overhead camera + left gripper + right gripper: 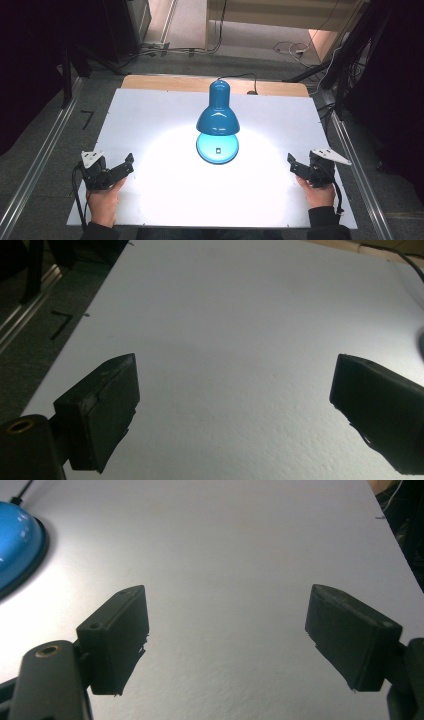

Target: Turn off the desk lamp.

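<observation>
- Where the white table top (150, 115) spreads across the high view, a blue desk lamp (218, 112) stands at its middle, toward the far edge.
- Lamp shade: glossy blue dome on a narrower blue neck, tilted forward and down over the base.
- Lamp base (218, 148): round blue disc lying flat on the table, directly under the shade, with a small dark square mark on its upper face.
- Light: a bright pool on the table around and in front of the base; the corners of the table fall dimmer.
- Lamp cord (240, 76): thin and dark, leaving behind the neck over the wooden strip (165, 82) at the table's far edge.
- Left gripper (129, 164): held in the left hand (104, 200) at the near left part of the table, well apart from the lamp; jaws spread wide with nothing between them. In the left gripper view, left gripper (235, 390) has bare white table between its black jaws.
- Right gripper (292, 164): held in the right hand (316, 192) at the near right part of the table, well apart from the lamp; jaws spread wide and empty. In the right gripper view, right gripper (227, 630) has white table between its jaws, and the blue lamp base (17, 545) shows at the upper left edge.
- Surroundings: grey floor (45, 150) with metal rails (360, 170) along both sides of the table.
</observation>
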Motion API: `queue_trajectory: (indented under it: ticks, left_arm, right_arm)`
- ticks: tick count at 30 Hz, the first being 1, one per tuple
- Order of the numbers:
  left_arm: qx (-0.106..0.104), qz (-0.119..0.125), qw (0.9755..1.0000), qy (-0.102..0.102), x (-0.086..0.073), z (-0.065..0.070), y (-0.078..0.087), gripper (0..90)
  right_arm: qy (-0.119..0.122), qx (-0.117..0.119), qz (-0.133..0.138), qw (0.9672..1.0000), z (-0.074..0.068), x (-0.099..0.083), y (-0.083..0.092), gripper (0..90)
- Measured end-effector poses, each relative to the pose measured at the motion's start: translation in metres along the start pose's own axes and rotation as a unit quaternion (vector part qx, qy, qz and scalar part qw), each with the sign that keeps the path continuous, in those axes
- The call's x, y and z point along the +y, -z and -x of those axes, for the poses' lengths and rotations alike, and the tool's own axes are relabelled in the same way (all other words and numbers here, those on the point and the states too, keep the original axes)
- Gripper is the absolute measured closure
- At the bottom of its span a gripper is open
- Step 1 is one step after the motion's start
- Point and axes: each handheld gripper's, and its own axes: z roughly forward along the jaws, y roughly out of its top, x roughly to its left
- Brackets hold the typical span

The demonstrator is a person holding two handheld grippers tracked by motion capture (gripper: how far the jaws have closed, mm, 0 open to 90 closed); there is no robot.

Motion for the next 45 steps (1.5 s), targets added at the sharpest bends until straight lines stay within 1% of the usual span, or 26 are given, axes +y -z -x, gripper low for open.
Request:
queue_trajectory:
  ticks: [1, 2, 4, 5, 7, 8, 9, 12, 14, 17, 18, 19, 20, 21, 23, 25, 28, 29, 30, 31, 33, 36, 40, 41, 42, 45]
  left_arm:
    - [0.006, 0.002, 1.0000, -0.003, 0.001, -0.001, -0.001, 6.2]
    - [0.011, 0.002, 0.9999, -0.004, 0.001, -0.003, -0.002, 6.2]
    - [0.014, 0.000, 0.9999, 0.003, 0.002, -0.006, -0.003, 6.2]
    - [0.014, -0.002, 0.9999, 0.005, 0.002, -0.007, -0.004, 6.2]
    - [0.011, -0.003, 0.9999, 0.007, 0.002, -0.006, -0.005, 6.2]
    - [0.010, -0.002, 0.9999, 0.005, 0.002, -0.005, -0.005, 6.2]
    - [0.010, -0.003, 0.9999, 0.002, 0.002, -0.004, -0.005, 6.2]
    - [0.006, -0.004, 1.0000, -0.001, 0.001, -0.002, -0.005, 6.2]
    - [0.005, -0.004, 1.0000, -0.001, 0.001, -0.002, -0.004, 6.2]
    - [0.005, -0.004, 1.0000, 0.000, 0.001, -0.002, -0.004, 6.2]
    - [0.006, -0.004, 1.0000, 0.001, 0.001, -0.002, -0.004, 6.2]
    - [0.005, -0.005, 1.0000, 0.000, 0.001, -0.002, -0.004, 6.2]
    - [0.005, -0.005, 1.0000, 0.000, 0.001, -0.002, -0.005, 6.2]
    - [0.005, -0.006, 1.0000, -0.001, 0.001, -0.002, -0.005, 6.2]
    - [0.004, -0.007, 1.0000, 0.000, 0.001, -0.001, -0.005, 6.2]
    - [0.004, -0.006, 1.0000, 0.000, 0.001, -0.001, -0.005, 6.2]
    - [0.004, -0.007, 1.0000, 0.001, 0.000, -0.001, -0.005, 6.2]
    - [0.004, -0.007, 1.0000, 0.001, 0.000, -0.001, -0.005, 6.2]
    - [0.005, -0.007, 1.0000, 0.001, 0.000, -0.001, -0.005, 6.2]
    - [0.005, -0.007, 1.0000, 0.001, 0.000, -0.001, -0.005, 6.2]
    - [0.004, -0.007, 1.0000, 0.001, 0.000, -0.001, -0.005, 6.2]
    - [0.004, -0.007, 1.0000, 0.000, 0.000, -0.001, -0.005, 6.2]
    - [0.004, -0.007, 1.0000, 0.000, 0.000, -0.001, -0.005, 6.2]
    - [0.004, -0.007, 1.0000, 0.000, 0.000, -0.001, -0.005, 6.2]
    - [0.004, -0.007, 1.0000, 0.000, 0.000, -0.001, -0.005, 6.2]
    - [0.004, -0.008, 1.0000, 0.000, 0.000, -0.001, -0.006, 6.2]
  right_arm:
    - [0.000, 0.000, 0.000, 1.0000, 0.000, 0.000, 0.000, 16.2]
    - [-0.011, 0.010, 0.010, 0.9998, -0.002, 0.002, 0.004, 16.1]
    - [-0.013, 0.013, 0.014, 0.9997, -0.003, 0.003, 0.005, 16.1]
    - [-0.014, 0.022, 0.016, 0.9995, -0.008, 0.004, 0.005, 16.1]
    - [-0.006, 0.027, 0.017, 0.9995, -0.013, 0.005, 0.003, 16.2]
    - [-0.006, 0.027, 0.017, 0.9995, -0.013, 0.005, 0.003, 16.2]
    - [0.000, 0.030, 0.018, 0.9994, -0.017, 0.005, 0.002, 16.2]
    - [0.002, 0.035, 0.020, 0.9992, -0.020, 0.006, 0.001, 16.1]
    - [0.003, 0.043, 0.014, 0.9990, -0.023, 0.009, -0.002, 15.0]
    - [0.008, 0.038, 0.015, 0.9991, -0.026, 0.010, -0.003, 13.9]
    - [0.013, 0.035, 0.018, 0.9991, -0.027, 0.010, -0.003, 13.9]
    - [0.021, 0.026, 0.030, 0.9990, -0.031, 0.010, -0.003, 13.8]
    - [0.025, 0.025, 0.034, 0.9988, -0.032, 0.010, -0.003, 13.8]
    - [0.025, 0.025, 0.034, 0.9988, -0.032, 0.010, -0.003, 13.8]
    - [0.038, 0.019, 0.036, 0.9985, -0.036, 0.010, -0.007, 13.8]
    - [0.040, 0.020, 0.036, 0.9983, -0.038, 0.010, -0.008, 13.9]
    - [0.042, 0.029, 0.031, 0.9982, -0.040, 0.011, -0.010, 14.2]
    - [0.041, 0.036, 0.030, 0.9981, -0.041, 0.011, -0.011, 14.2]
    - [0.038, 0.051, 0.023, 0.9977, -0.043, 0.012, -0.013, 14.1]
    - [0.041, 0.052, 0.023, 0.9976, -0.044, 0.012, -0.014, 13.6]
    - [0.044, 0.043, 0.027, 0.9977, -0.047, 0.012, -0.014, 12.6]
    - [0.042, 0.047, 0.026, 0.9977, -0.051, 0.014, -0.014, 8.9]
    - [0.048, 0.057, 0.022, 0.9970, -0.055, 0.015, -0.016, 7.4]
    - [0.056, 0.063, 0.020, 0.9962, -0.059, 0.015, -0.017, 7.4]
    - [0.056, 0.063, 0.020, 0.9962, -0.059, 0.015, -0.017, 7.4]
    - [0.058, 0.074, 0.028, 0.9952, -0.065, 0.015, -0.017, 7.5]
